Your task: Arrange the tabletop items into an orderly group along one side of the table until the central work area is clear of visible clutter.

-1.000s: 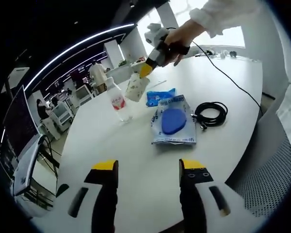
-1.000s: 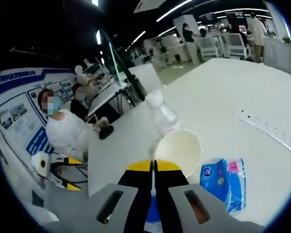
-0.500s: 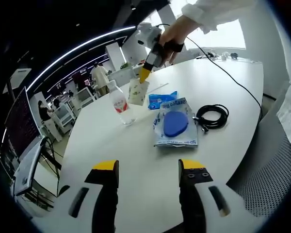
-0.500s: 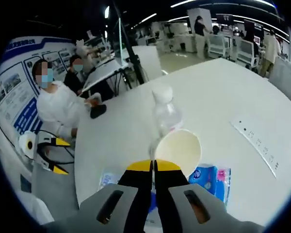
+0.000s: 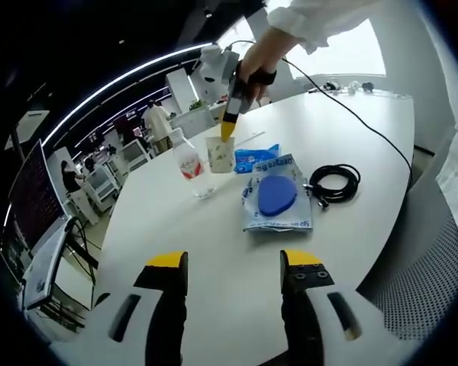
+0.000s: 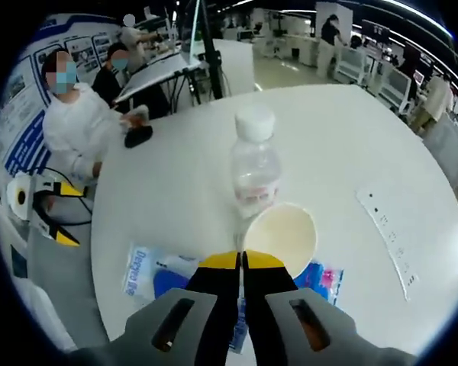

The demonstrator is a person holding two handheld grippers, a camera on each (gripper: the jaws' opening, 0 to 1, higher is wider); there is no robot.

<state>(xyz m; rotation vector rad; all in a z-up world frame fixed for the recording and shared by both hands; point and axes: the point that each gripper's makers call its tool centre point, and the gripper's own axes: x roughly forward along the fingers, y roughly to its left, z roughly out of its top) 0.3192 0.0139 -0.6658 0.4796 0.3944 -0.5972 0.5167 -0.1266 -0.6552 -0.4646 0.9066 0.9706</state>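
My right gripper (image 6: 241,261) is shut on the rim of a paper cup (image 6: 282,236), with the cup's open mouth facing the camera. In the left gripper view the same gripper (image 5: 227,131) holds the cup (image 5: 219,154) upright beside a clear water bottle (image 5: 189,164); I cannot tell whether the cup touches the table. A blue tissue pack (image 5: 256,156), a clear bag with a blue item (image 5: 277,200) and a black cable coil (image 5: 332,181) lie near the table's middle. My left gripper (image 5: 234,263) stands open over the near table edge, holding nothing.
The round white table (image 5: 175,229) has bare surface in front of my left gripper. A flat white strip (image 6: 385,240) lies on the table to the right of the cup. A seated person in white (image 6: 69,130) is beyond the table edge. Desks and chairs fill the room behind.
My right gripper has carried the cup down and toward the bottle, turning it from tilted to upright. My left gripper has stayed put.
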